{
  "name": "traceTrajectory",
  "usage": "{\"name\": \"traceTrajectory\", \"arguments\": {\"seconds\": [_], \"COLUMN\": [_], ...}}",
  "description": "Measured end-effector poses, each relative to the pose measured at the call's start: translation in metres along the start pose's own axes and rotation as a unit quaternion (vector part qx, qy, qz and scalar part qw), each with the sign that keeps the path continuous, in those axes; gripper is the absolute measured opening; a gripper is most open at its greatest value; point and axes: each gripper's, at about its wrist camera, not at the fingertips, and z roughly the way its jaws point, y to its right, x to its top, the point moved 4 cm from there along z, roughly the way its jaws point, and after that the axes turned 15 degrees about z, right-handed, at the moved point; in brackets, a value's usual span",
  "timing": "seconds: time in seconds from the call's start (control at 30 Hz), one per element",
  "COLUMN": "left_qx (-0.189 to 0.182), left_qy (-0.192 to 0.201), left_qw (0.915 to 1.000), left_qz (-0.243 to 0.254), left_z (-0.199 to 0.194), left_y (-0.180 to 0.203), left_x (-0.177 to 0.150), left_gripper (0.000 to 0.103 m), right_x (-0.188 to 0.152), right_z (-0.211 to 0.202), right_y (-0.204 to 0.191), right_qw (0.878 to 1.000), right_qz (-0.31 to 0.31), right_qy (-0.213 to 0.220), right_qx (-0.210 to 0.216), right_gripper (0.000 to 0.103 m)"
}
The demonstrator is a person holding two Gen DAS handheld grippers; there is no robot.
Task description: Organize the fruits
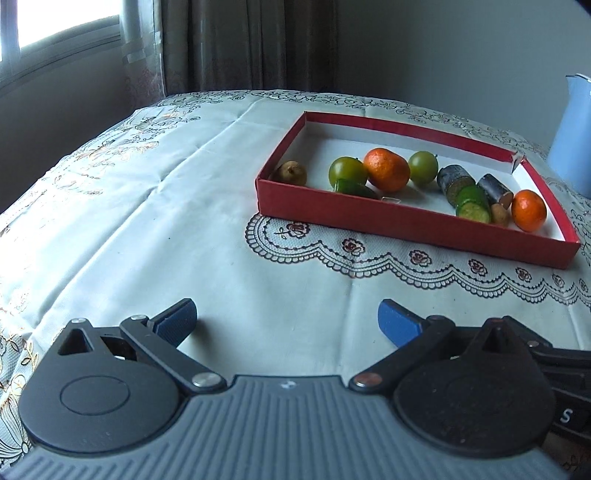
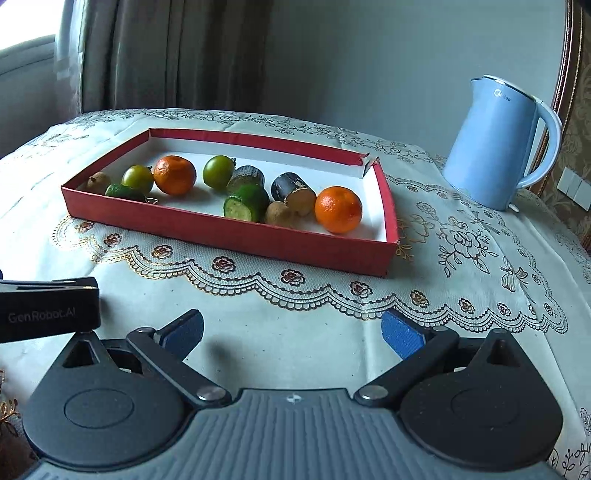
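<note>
A shallow red box (image 1: 325, 212) (image 2: 229, 234) with a white inside lies on the table ahead of both grippers. It holds two oranges (image 1: 386, 170) (image 2: 338, 209), two green round fruits (image 1: 347, 171) (image 2: 218, 171), cucumber pieces (image 1: 472, 203) (image 2: 246, 203), two dark cane sections (image 2: 293, 189) and small brown fruits (image 1: 292, 172) (image 2: 279, 214). My left gripper (image 1: 286, 319) is open over bare cloth, short of the box. My right gripper (image 2: 291, 330) is open too, near the box's front wall, with nothing between its fingers.
A light blue electric kettle (image 2: 498, 144) (image 1: 570, 140) stands right of the box. A pale embroidered tablecloth (image 1: 147, 206) covers the table. Brown curtains (image 2: 177, 55) and a window (image 1: 55, 26) are behind. The left gripper's black body (image 2: 48, 308) shows at the right wrist view's left edge.
</note>
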Motion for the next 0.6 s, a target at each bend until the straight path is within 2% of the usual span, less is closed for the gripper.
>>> {"name": "traceTrajectory", "arguments": {"seconds": [0.13, 0.4, 0.6], "left_qx": [-0.01, -0.032, -0.002], "left_qy": [0.014, 0.055, 0.069], "left_qw": [0.9998, 0.9975, 0.9973], "left_qz": [-0.012, -0.033, -0.023], "left_z": [-0.002, -0.011, -0.014], "left_y": [-0.003, -0.007, -0.007], "left_x": [0.002, 0.008, 0.006], "left_gripper": [0.103, 0.103, 0.103], "right_x": [0.001, 0.0, -0.001], "right_z": [0.001, -0.007, -0.011], "right_y": [0.0, -0.007, -0.011], "right_qw": [1.0, 1.0, 0.999], "right_qz": [0.007, 0.0, -0.002], "right_qy": [0.0, 0.025, 0.031], "right_qx": [-0.002, 0.014, 0.028], "right_gripper": [0.103, 0.103, 0.103]}}
